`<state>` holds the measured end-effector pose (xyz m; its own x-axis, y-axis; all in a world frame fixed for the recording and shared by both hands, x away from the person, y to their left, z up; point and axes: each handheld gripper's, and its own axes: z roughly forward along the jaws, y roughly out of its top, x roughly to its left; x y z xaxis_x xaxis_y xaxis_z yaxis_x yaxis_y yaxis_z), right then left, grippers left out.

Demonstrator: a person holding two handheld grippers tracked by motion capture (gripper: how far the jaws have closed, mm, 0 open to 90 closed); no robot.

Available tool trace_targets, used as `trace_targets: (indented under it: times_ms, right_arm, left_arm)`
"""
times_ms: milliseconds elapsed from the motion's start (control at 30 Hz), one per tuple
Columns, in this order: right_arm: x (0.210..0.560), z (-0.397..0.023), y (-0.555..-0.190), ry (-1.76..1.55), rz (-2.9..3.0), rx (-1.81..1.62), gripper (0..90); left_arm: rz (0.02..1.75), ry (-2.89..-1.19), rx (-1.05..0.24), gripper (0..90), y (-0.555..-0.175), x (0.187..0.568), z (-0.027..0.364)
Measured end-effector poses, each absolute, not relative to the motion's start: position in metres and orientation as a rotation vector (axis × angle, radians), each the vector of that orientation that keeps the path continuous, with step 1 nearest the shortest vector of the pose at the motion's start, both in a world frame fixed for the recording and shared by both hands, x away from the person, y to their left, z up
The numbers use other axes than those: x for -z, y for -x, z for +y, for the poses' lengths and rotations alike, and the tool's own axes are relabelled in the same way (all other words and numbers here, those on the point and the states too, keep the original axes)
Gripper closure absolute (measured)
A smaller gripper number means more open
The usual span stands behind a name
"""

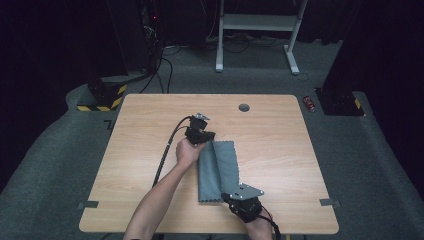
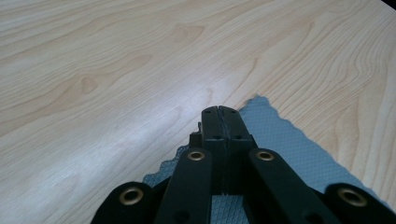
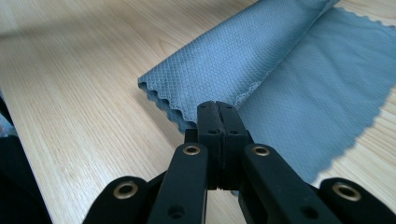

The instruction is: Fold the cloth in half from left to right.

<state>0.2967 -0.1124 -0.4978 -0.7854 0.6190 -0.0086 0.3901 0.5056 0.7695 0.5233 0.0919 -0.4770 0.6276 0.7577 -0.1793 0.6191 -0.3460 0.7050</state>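
While the grey cloth (image 1: 219,170) lies lengthwise near the middle of the table (image 1: 280,150), each of its short ends is taken by one hand-held gripper. Nearest the person, the right hand-held gripper (image 1: 227,196) sits at the near edge of the cloth, jaws pressed together; its own view shows the tips closed at the scalloped edge of the folded-over layer, apparently pinching that layer, though the cloth between the pads is hidden. The left half of the cloth is doubled over the right half, leaving a single layer exposed on the right side. Farther off, the left hand-held gripper (image 1: 210,137) is at the far edge, jaws likewise pressed together over the cloth's corner; whether fabric is actually caught there cannot be told. Judged from this placing, the two ends are gripped so the fold can be carried across evenly. Beyond the table, a white desk frame (image 1: 257,30) stands on the floor.
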Motion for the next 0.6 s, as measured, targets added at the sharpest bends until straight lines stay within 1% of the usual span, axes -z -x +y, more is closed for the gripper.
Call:
trace_targets:
  times_ms: [167,433,600]
  right_arm:
    - [0.497,-0.122,-0.294,-0.875,2.450,-1.144,89.5]
    - [0.499,-0.130,-0.290,-0.887,2.443,-1.118,89.5]
    - [0.501,-0.136,-0.285,-0.888,2.439,-1.097,89.5]
  left_arm:
    - [1.035,-2.095,-0.230,90.0,-0.524,0.473,0.073]
    - [1.008,-2.129,-0.220,90.0,-0.527,0.476,0.057]
    - [0.972,-2.163,-0.213,90.0,-0.527,0.477,0.039]
